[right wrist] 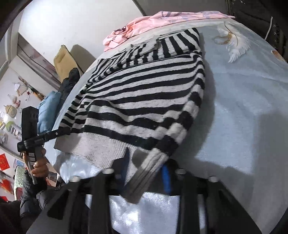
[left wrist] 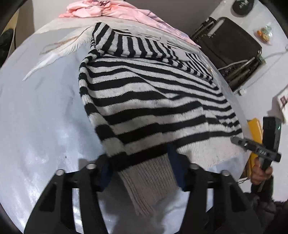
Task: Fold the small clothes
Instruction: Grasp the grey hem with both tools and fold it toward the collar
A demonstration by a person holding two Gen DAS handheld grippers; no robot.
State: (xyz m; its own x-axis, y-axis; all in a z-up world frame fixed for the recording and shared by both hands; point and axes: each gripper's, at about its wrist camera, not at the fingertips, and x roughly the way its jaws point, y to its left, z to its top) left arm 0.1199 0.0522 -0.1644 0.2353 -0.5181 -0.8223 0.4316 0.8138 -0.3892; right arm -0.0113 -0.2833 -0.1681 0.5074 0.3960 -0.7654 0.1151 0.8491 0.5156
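Both jaws pinched onto ribbed hem: left gripper (left wrist: pixel 144 172) and right gripper (right wrist: pixel 145 172) hold adjacent corners of striped sweater (left wrist: pixel 153 100), likely to carry the fold forward.

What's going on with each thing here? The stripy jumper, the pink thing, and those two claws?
Striped sweater: partly folded on the table, both near corners pinched.
Pink garment: crumpled at the far edge, unfolded.
Left claw: shut on the ribbed hem.
Right claw: shut on a ribbed cuff.
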